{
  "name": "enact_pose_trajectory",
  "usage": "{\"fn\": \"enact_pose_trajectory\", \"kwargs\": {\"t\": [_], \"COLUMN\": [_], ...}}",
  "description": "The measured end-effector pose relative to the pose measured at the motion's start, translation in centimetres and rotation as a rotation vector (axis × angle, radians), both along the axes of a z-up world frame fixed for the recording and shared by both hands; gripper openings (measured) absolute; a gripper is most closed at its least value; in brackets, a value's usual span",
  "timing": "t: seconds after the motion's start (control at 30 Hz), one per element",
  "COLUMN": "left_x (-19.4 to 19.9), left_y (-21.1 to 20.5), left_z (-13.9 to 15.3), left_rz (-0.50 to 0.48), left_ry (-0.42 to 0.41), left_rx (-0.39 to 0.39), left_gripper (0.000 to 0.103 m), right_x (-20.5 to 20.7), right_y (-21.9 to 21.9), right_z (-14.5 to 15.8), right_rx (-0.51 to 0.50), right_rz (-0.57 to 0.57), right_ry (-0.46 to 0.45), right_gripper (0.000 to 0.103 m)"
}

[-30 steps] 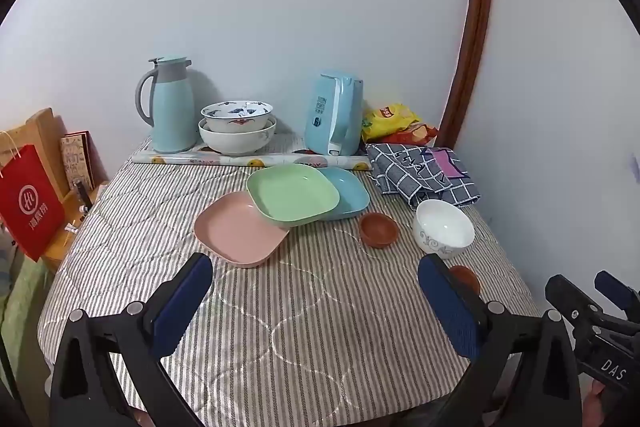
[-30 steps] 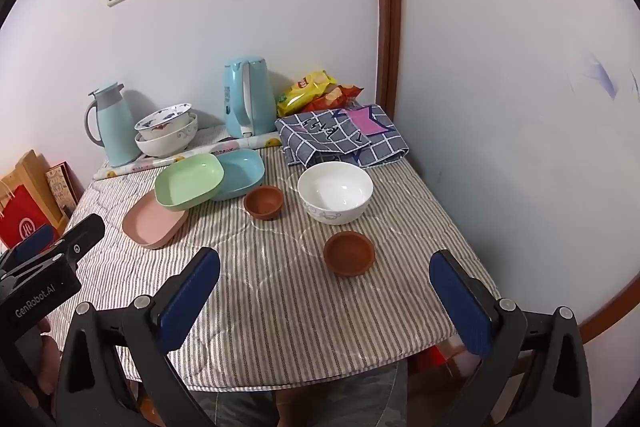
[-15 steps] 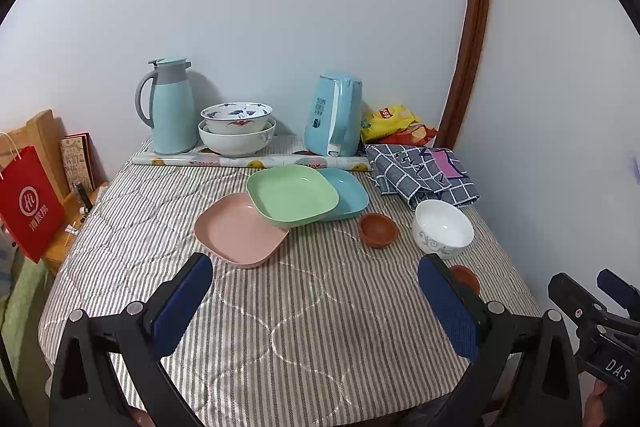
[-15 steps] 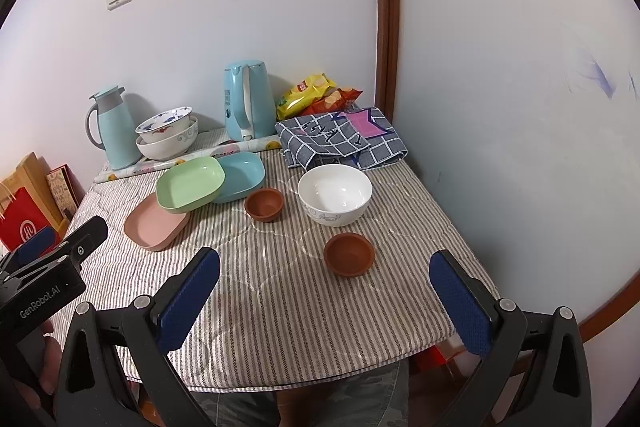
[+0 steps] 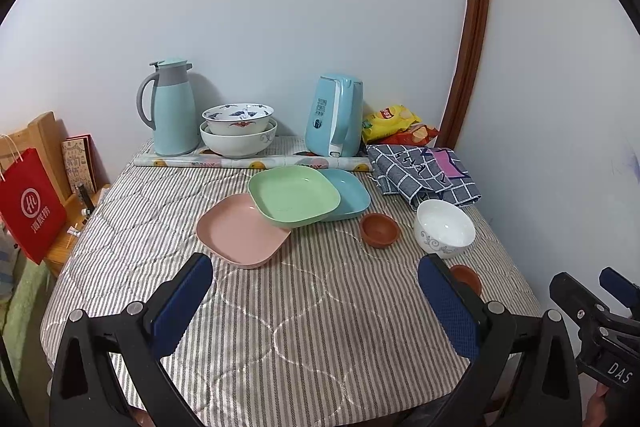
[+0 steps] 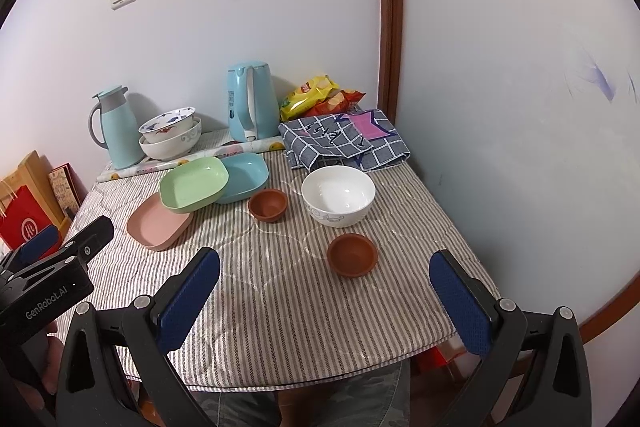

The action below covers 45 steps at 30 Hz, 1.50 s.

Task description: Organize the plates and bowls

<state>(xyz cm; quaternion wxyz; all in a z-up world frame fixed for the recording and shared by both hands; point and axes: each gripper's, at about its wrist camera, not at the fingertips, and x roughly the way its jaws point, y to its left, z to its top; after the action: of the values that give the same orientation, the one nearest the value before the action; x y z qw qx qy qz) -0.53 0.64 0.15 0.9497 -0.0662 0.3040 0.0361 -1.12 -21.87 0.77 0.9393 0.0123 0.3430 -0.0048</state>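
A table (image 5: 320,327) covered in a grey striped quilted cloth stands in the corner of a pale room. Both grippers hover above its near edge, holding nothing. The left gripper (image 5: 316,301) has its jaws spread wide, blue pads facing each other over bare cloth. The right gripper (image 6: 324,301) is spread just as wide, and a small brown dish (image 6: 352,254) lies on the cloth beyond the gap between its pads.

Near the middle of the table lie three square plates, overlapping: a pink plate (image 5: 240,231) nearest, a green plate (image 5: 294,195) resting partly on it, and a blue plate (image 5: 350,193) tucked under the green one's far side. To their right sits a small brown bowl (image 5: 379,229), and further right a white bowl (image 5: 444,227) with a grey pattern. The brown dish lies just in front of the white bowl.

Along the back wall stand a pale blue flask (image 5: 170,113), two stacked patterned bowls (image 5: 239,131) and a pale blue kettle (image 5: 335,115) (all on or just behind a rolled mat (image 5: 252,161)). In the back right corner are snack bags (image 5: 394,123) and a folded checked cloth (image 5: 420,175). A red paper bag (image 5: 30,199) stands left of the table.
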Motion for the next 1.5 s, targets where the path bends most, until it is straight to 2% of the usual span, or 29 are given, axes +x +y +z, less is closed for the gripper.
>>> {"fn": "enact_pose_trajectory", "kwargs": {"t": [1.5], "left_x": [-0.09], "left_y": [0.25], "left_z": [0.19], "left_rz": [-0.002], "left_ry": [-0.009], "left_rx": [0.002], "left_gripper": [0.103], "right_x": [-0.35], "right_y": [0.33], "right_z": [0.42], "right_rx": [-0.001], "right_rz": [0.01], "right_ry": [-0.018], "right_gripper": [0.103]}}
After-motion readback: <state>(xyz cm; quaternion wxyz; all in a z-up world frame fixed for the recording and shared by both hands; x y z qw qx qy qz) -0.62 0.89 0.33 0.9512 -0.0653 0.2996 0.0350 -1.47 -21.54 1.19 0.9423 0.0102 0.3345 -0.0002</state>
